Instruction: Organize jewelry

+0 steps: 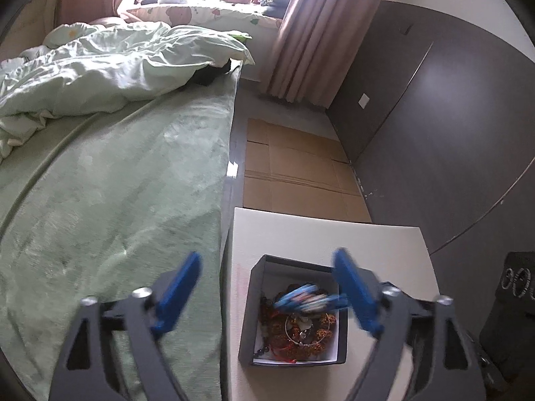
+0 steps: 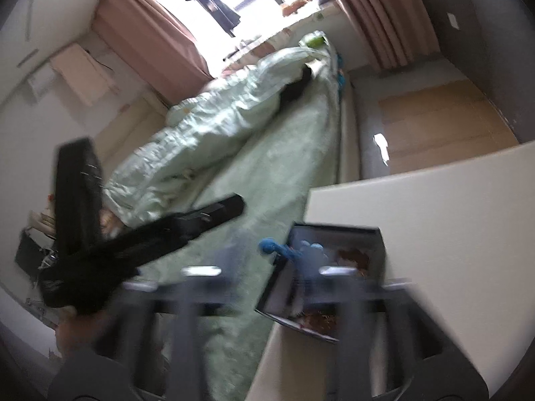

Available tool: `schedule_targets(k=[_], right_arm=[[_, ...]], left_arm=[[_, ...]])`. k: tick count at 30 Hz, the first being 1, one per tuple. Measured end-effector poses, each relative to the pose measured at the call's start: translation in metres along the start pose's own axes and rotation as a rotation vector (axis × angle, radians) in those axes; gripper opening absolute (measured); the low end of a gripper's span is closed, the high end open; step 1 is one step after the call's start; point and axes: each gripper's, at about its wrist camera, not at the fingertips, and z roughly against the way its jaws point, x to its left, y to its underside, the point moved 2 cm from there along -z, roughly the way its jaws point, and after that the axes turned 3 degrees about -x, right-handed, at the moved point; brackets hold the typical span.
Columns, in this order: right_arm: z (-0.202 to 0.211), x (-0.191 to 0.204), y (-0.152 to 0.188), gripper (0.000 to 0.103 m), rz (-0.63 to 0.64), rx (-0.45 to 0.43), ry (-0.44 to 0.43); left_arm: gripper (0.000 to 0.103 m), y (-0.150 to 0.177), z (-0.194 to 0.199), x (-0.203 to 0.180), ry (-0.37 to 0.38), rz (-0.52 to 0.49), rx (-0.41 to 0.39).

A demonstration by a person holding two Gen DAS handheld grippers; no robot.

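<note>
Item: black jewelry box [image 1: 294, 310], open-topped, on your white counter [image 1: 334, 234] beside the green bed [image 1: 117, 183]. Contents: brown bead strings [image 1: 321, 329], a silver bangle [image 1: 309, 329]. Your left gripper [image 1: 267, 294]: jaws wide apart, empty. Your right gripper [image 2: 291, 250]: blurred, jaws apart over the box's near-left corner.

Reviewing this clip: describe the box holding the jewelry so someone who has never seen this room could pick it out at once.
Start at the bed with the pale green cover; beside its edge stands a small cream-white table. On that table sits an open square dark grey box with a white lining, holding a tangle of brown beads, a thin metal ring and red cord. It is the only container on the tabletop.
</note>
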Motion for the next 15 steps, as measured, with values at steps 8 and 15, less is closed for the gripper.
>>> schedule_targets(k=[8,15], right_arm=[[0.039,-0.026,-0.003,0.091,-0.041,-0.087,0.101],[0.077,-0.040,0.000,0.096,-0.028,-0.093,0.189]], left_arm=[[0.095,0.004,0.017,-0.006,0.034,0.005,-0.025],[0.095,0.013,0.030,-0.019,0.003,-0.043,-0.026]])
